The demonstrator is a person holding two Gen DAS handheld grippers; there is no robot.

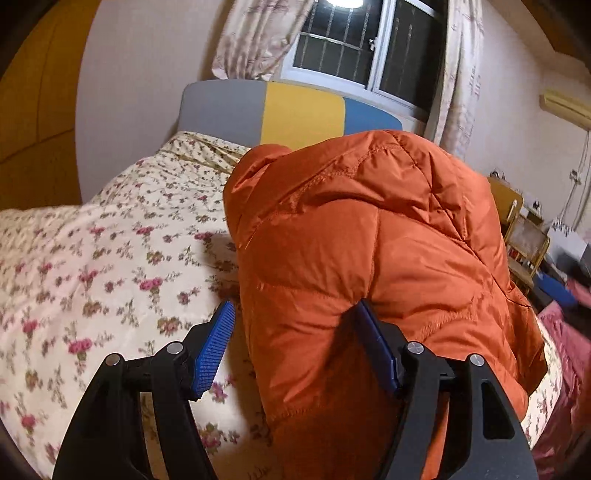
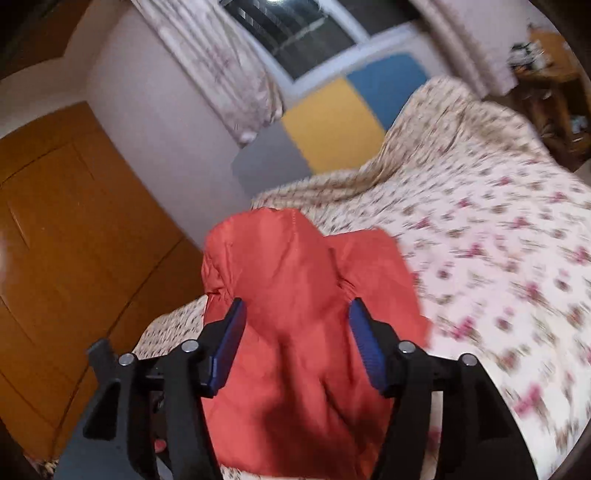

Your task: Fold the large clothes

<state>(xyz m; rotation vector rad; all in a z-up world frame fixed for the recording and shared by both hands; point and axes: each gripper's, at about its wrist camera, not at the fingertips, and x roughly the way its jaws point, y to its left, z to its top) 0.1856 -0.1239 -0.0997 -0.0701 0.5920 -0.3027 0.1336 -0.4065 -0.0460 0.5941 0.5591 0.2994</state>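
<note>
My left gripper, jaws spread, has the orange jacket bulging between them; right gripper likewise spread around it, above the bed.

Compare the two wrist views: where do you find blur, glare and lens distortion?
Left wrist view: orange jacket sharp, floral bedspread slightly smeared, lamp glare at the top edge. Right wrist view: bedspread heavily motion-blurred, jacket soft. Both: fisheye-bent walls, dark corners.
</note>
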